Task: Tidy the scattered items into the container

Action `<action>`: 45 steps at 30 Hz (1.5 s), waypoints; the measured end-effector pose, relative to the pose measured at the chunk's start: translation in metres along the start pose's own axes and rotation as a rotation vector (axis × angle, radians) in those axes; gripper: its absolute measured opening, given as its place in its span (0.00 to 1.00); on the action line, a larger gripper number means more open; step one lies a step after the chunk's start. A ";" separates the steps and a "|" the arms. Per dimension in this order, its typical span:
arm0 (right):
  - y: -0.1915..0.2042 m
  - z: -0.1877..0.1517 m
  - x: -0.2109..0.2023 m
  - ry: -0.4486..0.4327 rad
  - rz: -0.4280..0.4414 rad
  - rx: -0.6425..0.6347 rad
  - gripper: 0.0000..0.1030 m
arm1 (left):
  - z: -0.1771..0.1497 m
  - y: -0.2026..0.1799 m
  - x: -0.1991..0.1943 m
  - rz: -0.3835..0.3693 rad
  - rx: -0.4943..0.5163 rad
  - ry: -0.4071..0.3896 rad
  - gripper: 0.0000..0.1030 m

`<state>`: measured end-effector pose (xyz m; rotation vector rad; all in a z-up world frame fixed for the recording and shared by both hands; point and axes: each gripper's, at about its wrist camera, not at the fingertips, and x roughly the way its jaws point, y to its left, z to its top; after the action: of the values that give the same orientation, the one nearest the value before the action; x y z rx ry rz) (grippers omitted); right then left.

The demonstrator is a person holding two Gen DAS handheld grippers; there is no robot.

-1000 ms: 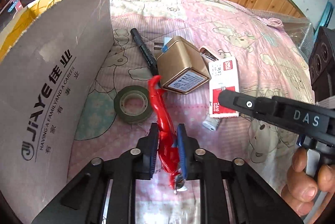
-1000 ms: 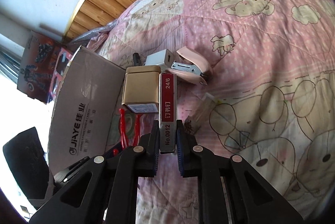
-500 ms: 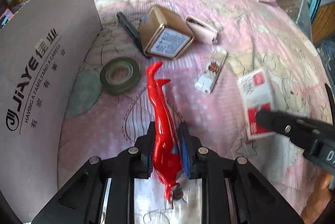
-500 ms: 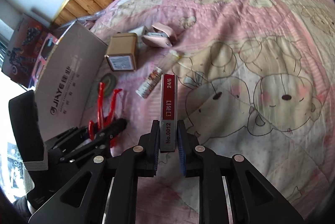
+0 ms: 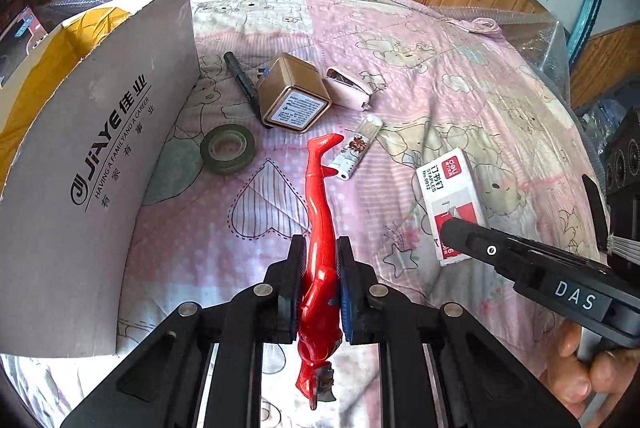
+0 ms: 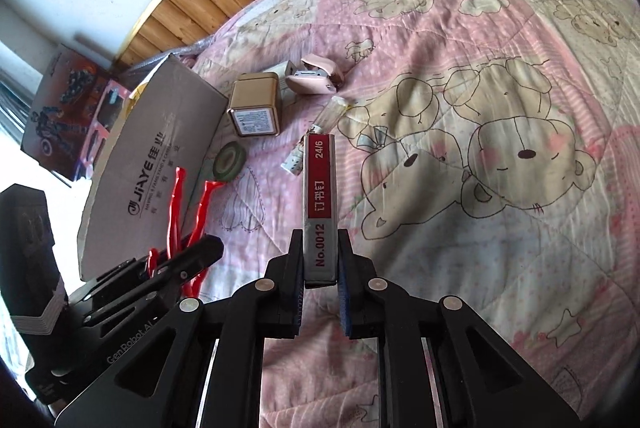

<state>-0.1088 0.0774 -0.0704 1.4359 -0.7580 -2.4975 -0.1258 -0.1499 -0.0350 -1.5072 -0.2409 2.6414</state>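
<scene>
Your left gripper is clamped on the red figure, your right gripper on the staple box, both above the quilt. Carry each over the cardboard box wall at the quilt's left edge, then release low inside.

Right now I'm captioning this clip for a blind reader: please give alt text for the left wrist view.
The left hand-held gripper is shut on a red plastic action figure above a pink cartoon quilt. A grey cardboard box stands left; the right hand-held gripper holds a white staples box.
</scene>
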 end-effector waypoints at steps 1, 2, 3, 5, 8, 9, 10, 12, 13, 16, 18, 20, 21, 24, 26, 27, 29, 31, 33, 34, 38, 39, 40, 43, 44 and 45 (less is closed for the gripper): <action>0.001 -0.003 -0.003 -0.003 0.000 -0.001 0.14 | 0.002 -0.005 -0.001 0.004 0.004 -0.005 0.15; 0.002 -0.006 -0.006 -0.006 -0.002 -0.005 0.14 | 0.001 -0.007 -0.005 0.003 0.008 -0.011 0.15; 0.003 -0.009 -0.009 -0.009 -0.006 -0.009 0.14 | 0.003 -0.011 -0.004 0.004 0.010 -0.015 0.15; 0.005 -0.016 -0.015 -0.012 -0.009 -0.014 0.14 | 0.000 -0.014 -0.011 0.006 0.017 -0.022 0.15; 0.010 -0.027 -0.024 -0.021 -0.016 -0.023 0.14 | -0.012 -0.013 -0.026 -0.001 0.018 -0.034 0.15; 0.012 -0.031 -0.027 -0.024 -0.018 -0.027 0.14 | -0.014 -0.014 -0.030 -0.003 0.017 -0.039 0.15; 0.014 -0.034 -0.030 -0.027 -0.019 -0.030 0.14 | -0.016 -0.015 -0.034 -0.005 0.016 -0.044 0.15; 0.019 -0.041 -0.037 -0.035 -0.021 -0.038 0.14 | -0.019 -0.018 -0.039 -0.011 0.015 -0.051 0.15; 0.022 -0.044 -0.039 -0.039 -0.023 -0.043 0.14 | -0.020 -0.019 -0.042 -0.012 0.015 -0.056 0.15; 0.030 -0.054 -0.047 -0.045 -0.026 -0.061 0.14 | -0.014 -0.030 -0.036 -0.019 0.011 -0.071 0.15; 0.034 -0.059 -0.051 -0.048 -0.028 -0.069 0.14 | -0.017 -0.031 -0.041 -0.022 0.010 -0.083 0.15; 0.038 -0.066 -0.057 -0.052 -0.032 -0.080 0.14 | -0.024 -0.028 -0.051 -0.026 0.007 -0.093 0.15; 0.040 -0.069 -0.059 -0.054 -0.033 -0.085 0.14 | -0.026 -0.028 -0.053 -0.029 0.006 -0.097 0.15; 0.047 -0.077 -0.066 -0.059 -0.037 -0.100 0.14 | -0.031 -0.030 -0.060 -0.034 0.006 -0.108 0.15; 0.052 -0.082 -0.070 -0.061 -0.039 -0.112 0.14 | -0.035 -0.029 -0.066 -0.043 0.002 -0.114 0.15; 0.055 -0.085 -0.072 -0.061 -0.039 -0.118 0.14 | -0.037 -0.029 -0.070 -0.042 0.002 -0.118 0.15; 0.060 -0.089 -0.075 -0.064 -0.040 -0.131 0.14 | -0.040 -0.029 -0.074 -0.048 -0.004 -0.124 0.15; 0.066 -0.094 -0.078 -0.065 -0.040 -0.140 0.14 | -0.043 -0.028 -0.080 -0.044 -0.006 -0.131 0.15; 0.071 -0.098 -0.082 -0.069 -0.039 -0.150 0.14 | -0.044 -0.026 -0.084 -0.041 -0.013 -0.136 0.15; 0.074 -0.101 -0.083 -0.071 -0.037 -0.154 0.14 | -0.045 -0.025 -0.087 -0.036 -0.018 -0.138 0.15; 0.086 -0.108 -0.087 -0.075 -0.033 -0.175 0.14 | -0.049 -0.020 -0.098 -0.019 -0.031 -0.154 0.15; 0.089 -0.110 -0.088 -0.075 -0.032 -0.180 0.14 | -0.050 -0.019 -0.101 -0.016 -0.033 -0.160 0.15; 0.092 -0.112 -0.089 -0.076 -0.031 -0.184 0.14 | -0.051 -0.018 -0.103 -0.011 -0.033 -0.164 0.15; 0.101 -0.117 -0.091 -0.076 -0.027 -0.198 0.14 | -0.054 -0.017 -0.110 0.002 -0.029 -0.178 0.15; 0.103 -0.119 -0.091 -0.074 -0.025 -0.202 0.14 | -0.055 -0.016 -0.112 0.006 -0.032 -0.183 0.15; 0.105 -0.121 -0.091 -0.072 -0.023 -0.207 0.14 | -0.056 -0.015 -0.114 0.008 -0.035 -0.188 0.15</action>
<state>0.0297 -0.0199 0.0025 1.2973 -0.4795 -2.5691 -0.0192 -0.1483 0.0364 -1.2712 -0.2967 2.8007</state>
